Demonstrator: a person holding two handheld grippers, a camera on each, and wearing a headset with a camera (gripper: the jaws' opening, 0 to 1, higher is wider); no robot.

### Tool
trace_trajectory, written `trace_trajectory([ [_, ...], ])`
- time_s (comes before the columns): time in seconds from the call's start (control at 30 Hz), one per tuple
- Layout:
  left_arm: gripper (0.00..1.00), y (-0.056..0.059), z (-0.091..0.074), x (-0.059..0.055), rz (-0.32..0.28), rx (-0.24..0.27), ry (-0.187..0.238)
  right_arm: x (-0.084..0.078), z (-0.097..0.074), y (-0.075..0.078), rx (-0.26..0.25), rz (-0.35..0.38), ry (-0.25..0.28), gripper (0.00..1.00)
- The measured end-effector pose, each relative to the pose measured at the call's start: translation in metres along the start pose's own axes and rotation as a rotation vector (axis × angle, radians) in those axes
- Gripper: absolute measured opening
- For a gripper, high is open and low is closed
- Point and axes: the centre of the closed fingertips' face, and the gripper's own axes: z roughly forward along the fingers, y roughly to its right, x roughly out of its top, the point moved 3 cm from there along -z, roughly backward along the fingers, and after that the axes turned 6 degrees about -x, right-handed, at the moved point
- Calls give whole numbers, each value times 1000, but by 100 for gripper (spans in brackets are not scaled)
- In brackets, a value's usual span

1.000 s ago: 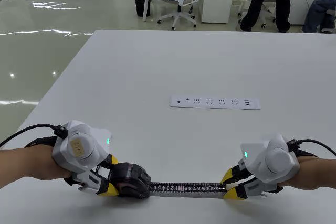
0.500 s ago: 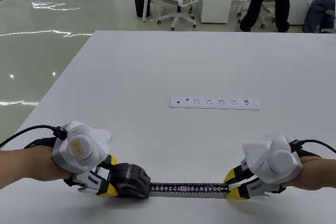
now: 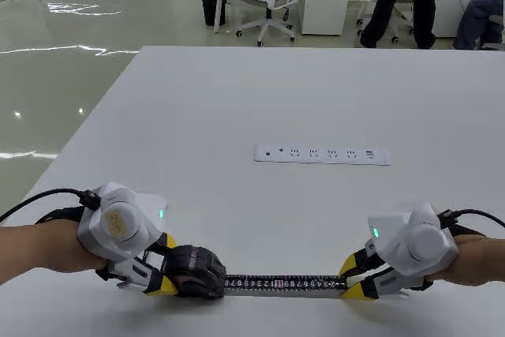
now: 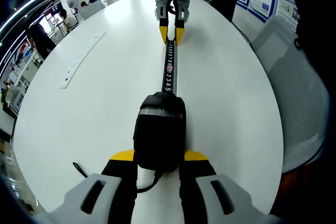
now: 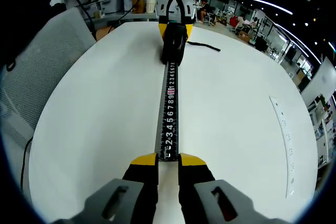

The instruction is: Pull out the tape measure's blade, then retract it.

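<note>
My left hand-held gripper (image 3: 168, 264) clamps the tape case (image 3: 197, 271) on the counter (image 3: 316, 100), near edge. My right hand-held gripper (image 3: 351, 277) pinches the blade (image 3: 284, 282) tip. Blade partly out, flat between them. Retraction not yet done, I judge.

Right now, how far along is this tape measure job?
Roughly halfway. Done: the black numbered blade is drawn out of the black rubbery tape measure case along the white table. In hand: the left gripper clamps the case, the right gripper pinches the blade's end. Left: letting the blade retract.
</note>
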Motion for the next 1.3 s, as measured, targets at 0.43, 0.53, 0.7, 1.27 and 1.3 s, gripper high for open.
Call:
trace_trajectory([
  [0.43,25,1,0,1,0,0,-1,-4,-3,-1,-1,1,-5,13],
  [0.53,25,1,0,1,0,0,-1,-4,-3,-1,0,0,-6,13],
  [0.7,25,1,0,0,-1,1,0,-5,-4,0,0,0,-6,13],
  [1.27,25,0,1,0,1,-1,-2,-9,-7,-1,-1,2,-10,13],
  [1.3,25,0,1,0,1,-1,-2,-9,-7,-1,-1,1,-10,13],
])
